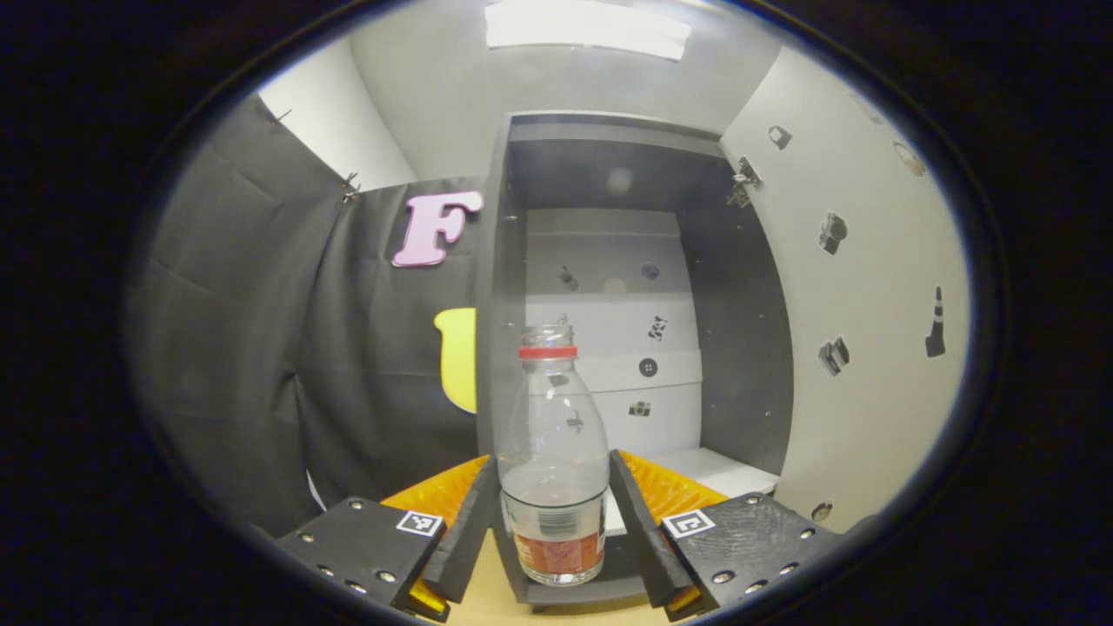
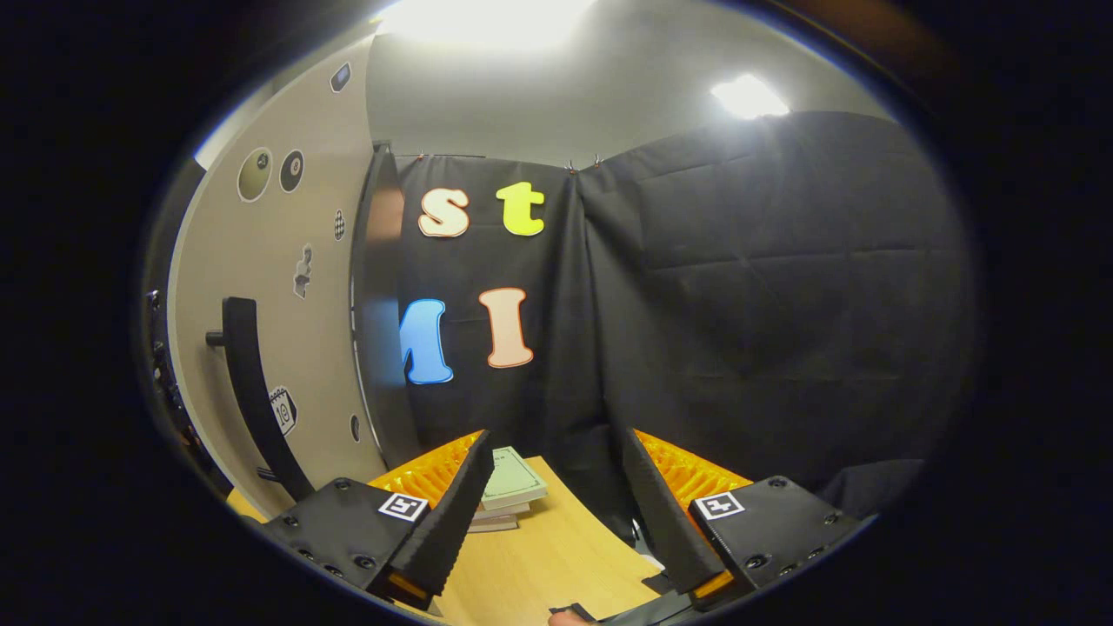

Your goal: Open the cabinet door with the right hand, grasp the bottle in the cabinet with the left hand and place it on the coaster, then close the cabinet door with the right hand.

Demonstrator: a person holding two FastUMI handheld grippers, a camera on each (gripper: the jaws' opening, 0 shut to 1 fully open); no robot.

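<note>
Inside the open cabinet [image 1: 609, 174], at its near edge, a clear bottle [image 1: 554, 461] with a red neck ring is standing upright, a little liquid sitting in its lower part. In the left gripper view, the left hand-held gripper [image 1: 554, 513] is reaching in around the bottle, its two fingers flanking the lower body and lying close against its sides; whether both are pressing on it cannot be told. The cabinet door [image 1: 856, 322] is hanging wide open at the right, small stickers dotting its pale inner face.

In the right gripper view, the right hand-held gripper [image 2: 556, 513] is hovering released above the wooden tabletop [image 2: 543, 565], its fingers spread wide with nothing between them. To its left, the door's outer face [image 2: 287, 287] is showing a curved black handle [image 2: 252, 391]. Beyond the left finger, a small stack of books [image 2: 509, 491] is lying on the tabletop.
</note>
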